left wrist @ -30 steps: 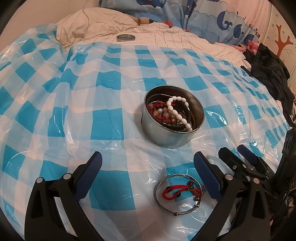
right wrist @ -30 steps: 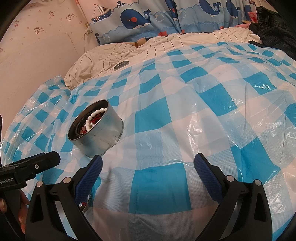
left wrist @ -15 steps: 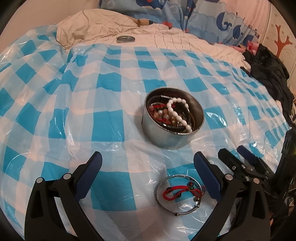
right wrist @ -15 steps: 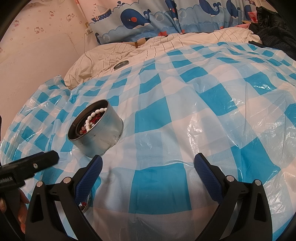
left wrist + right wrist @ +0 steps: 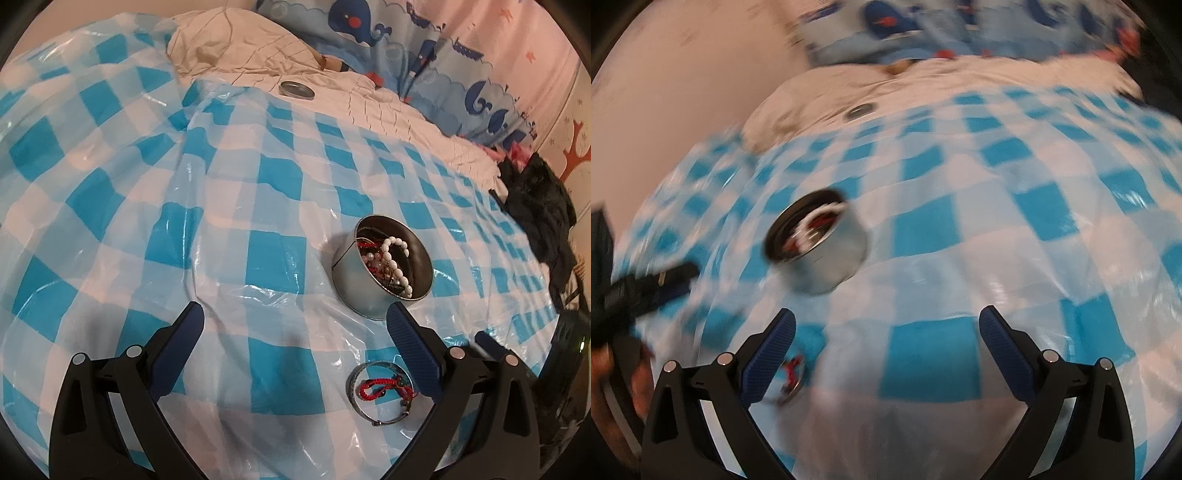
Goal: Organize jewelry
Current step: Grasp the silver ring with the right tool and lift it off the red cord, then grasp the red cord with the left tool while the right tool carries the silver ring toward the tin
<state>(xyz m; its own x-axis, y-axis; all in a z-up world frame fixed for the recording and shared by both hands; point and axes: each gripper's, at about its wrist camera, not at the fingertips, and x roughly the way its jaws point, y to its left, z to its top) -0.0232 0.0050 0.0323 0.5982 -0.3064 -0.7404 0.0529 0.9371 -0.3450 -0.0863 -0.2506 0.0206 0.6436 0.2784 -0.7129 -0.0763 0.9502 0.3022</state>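
A round metal tin [image 5: 382, 271] was seen standing on the blue-and-white checked plastic sheet [image 5: 273, 258] spread over the bed, already holding a white bead bracelet [image 5: 397, 258] and a tangle of red and dark strands. Towards five o'clock of the tin, well short of it, a silver bangle [image 5: 380, 391] lay flat on the sheet with a red cord bracelet [image 5: 382, 387] resting inside its ring. The left gripper [image 5: 295, 328] was held with its jaws spread wide and nothing between them; the bangle sat just beside its right-hand finger, not between the pair. The right gripper [image 5: 886, 328] was likewise spread and empty.

Several risks were judged to follow. The sheet was slick and puckered, so a thin bangle could be pushed along rather than pinched. The cord, lying loose within the ring, might be left behind or snagged if only the metal was taken. A careless swing could also tip the tin, which looked light, on the soft bedding.

The right wrist view was heavily blurred: the tin was only smeared, and the bangle and cord were half covered by the near finger at seven o'clock. The tin's lower contents could not be sorted out. A flat metal disc [image 5: 296, 89], possibly the lid, lay at twelve o'clock on the cream bedding [image 5: 258, 55].
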